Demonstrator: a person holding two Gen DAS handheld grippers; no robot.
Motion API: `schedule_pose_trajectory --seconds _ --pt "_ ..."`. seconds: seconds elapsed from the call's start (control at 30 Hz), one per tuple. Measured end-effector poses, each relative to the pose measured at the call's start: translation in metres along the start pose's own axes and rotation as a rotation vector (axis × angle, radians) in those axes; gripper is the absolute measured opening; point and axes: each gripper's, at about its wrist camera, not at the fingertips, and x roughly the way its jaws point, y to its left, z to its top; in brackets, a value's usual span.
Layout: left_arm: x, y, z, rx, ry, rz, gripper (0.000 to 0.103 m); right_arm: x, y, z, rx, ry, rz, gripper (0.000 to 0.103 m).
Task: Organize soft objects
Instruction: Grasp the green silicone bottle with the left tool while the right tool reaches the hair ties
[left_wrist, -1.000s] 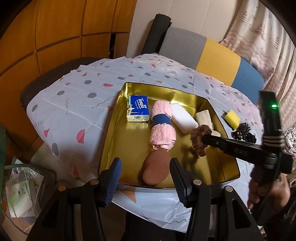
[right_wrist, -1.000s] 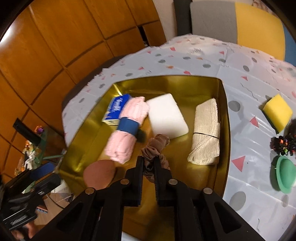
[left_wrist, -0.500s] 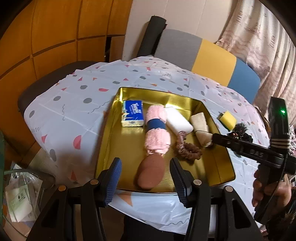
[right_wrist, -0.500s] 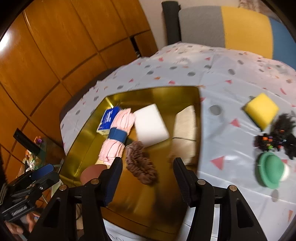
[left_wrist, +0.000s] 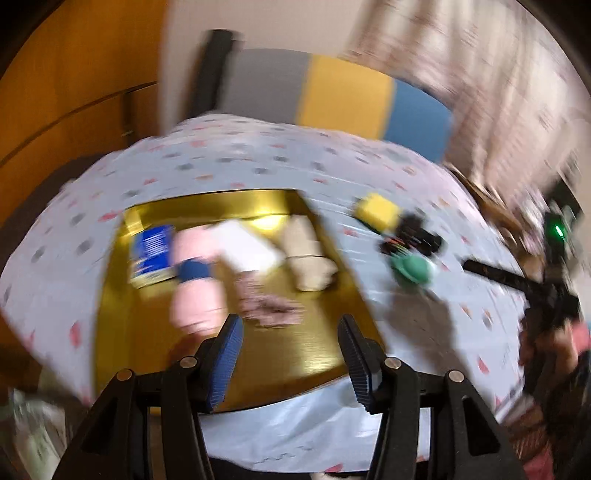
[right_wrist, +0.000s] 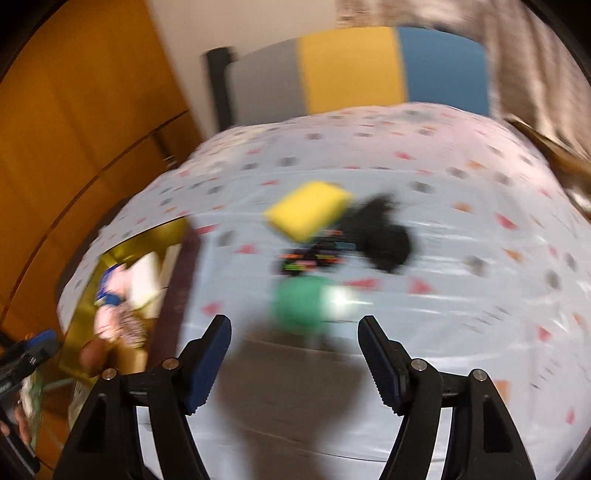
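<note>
Both views are blurred by motion. A gold tray (left_wrist: 306, 350) holds a blue tissue pack (left_wrist: 151, 253), a pink rolled towel (left_wrist: 195, 280), a white sponge (left_wrist: 245, 245), a beige cloth roll (left_wrist: 308, 258) and a brown scrunchie (left_wrist: 269, 299). My left gripper (left_wrist: 288, 354) is open and empty over the tray's near edge. On the tablecloth lie a yellow sponge (right_wrist: 308, 214), a black hair accessory (right_wrist: 384, 240) and a green puff (right_wrist: 301, 304). My right gripper (right_wrist: 295, 358) is open and empty, just short of the green puff. It also shows in the left wrist view (left_wrist: 517, 284).
The round table (right_wrist: 461, 332) wears a pale spotted cloth. A grey, yellow and blue chair back (right_wrist: 354, 70) stands behind it, with wooden panelling (right_wrist: 74, 110) at the left and a curtain (left_wrist: 498, 74) at the right. The tray shows at the left of the right wrist view (right_wrist: 122, 254).
My right gripper let go of the brown scrunchie in the tray, opened and swung right toward the green puff. My left gripper turned right too, still open.
</note>
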Motion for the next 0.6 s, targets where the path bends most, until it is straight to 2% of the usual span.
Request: schedule_pose_trajectory --seconds 0.17,0.33,0.43,0.5,0.6 --pt "0.022 -0.061 0.020 0.173 0.022 -0.071 0.054 -0.009 -0.072 -0.004 0.118 -0.013 -0.106 0.075" --pt "0.058 -0.117 0.040 0.325 0.071 -0.132 0.055 -0.008 -0.122 -0.020 0.271 -0.027 -0.128 0.075" --pt "0.083 -0.141 0.049 0.375 0.123 -0.167 0.055 -0.011 -0.136 -0.018 0.354 -0.037 -0.118 0.075" --pt "0.100 -0.155 0.055 0.408 0.150 -0.199 0.055 -0.015 -0.141 -0.016 0.380 -0.062 -0.101 0.078" --pt "0.123 -0.173 0.059 0.471 0.192 -0.207 0.055 -0.020 -0.141 -0.016 0.398 -0.074 -0.085 0.081"
